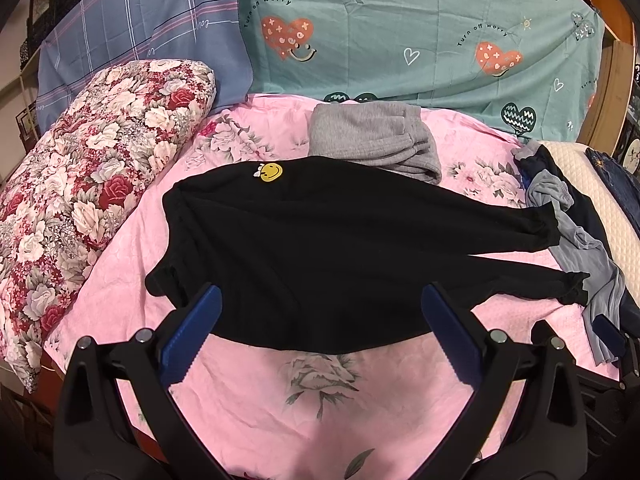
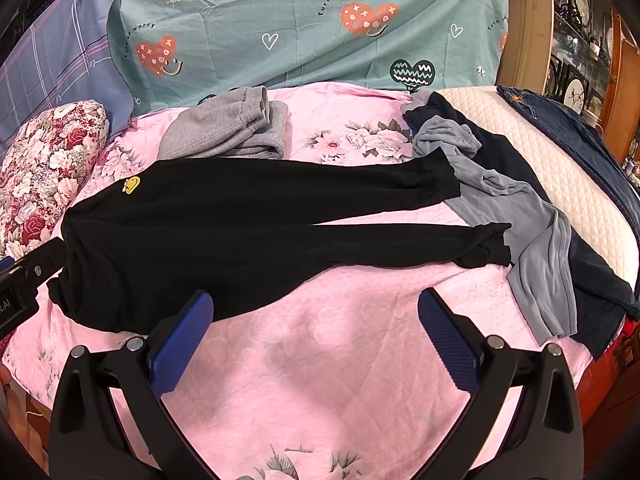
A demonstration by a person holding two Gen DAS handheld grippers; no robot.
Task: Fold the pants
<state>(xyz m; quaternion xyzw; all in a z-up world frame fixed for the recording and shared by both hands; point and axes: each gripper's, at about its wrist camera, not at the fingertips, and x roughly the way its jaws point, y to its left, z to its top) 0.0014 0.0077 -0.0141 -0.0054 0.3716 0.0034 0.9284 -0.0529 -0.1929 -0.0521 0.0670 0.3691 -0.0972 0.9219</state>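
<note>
Beyond both spread grippers (image 1: 320,320) (image 2: 316,328), black pants (image 2: 240,220)

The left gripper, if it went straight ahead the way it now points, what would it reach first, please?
Most likely the black pants: the left gripper is open, its fingers framing their waist end on the pink bedsheet. Beyond lie the folded grey pants. Depth is uncertain, so it may touch the sheet first.

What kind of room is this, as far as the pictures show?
Most likely a bedroom at home: black pants lie spread on a bed with a pink floral sheet, a floral pillow lies beside them, and a wooden cabinet with decorative plates stands at the right.
</note>
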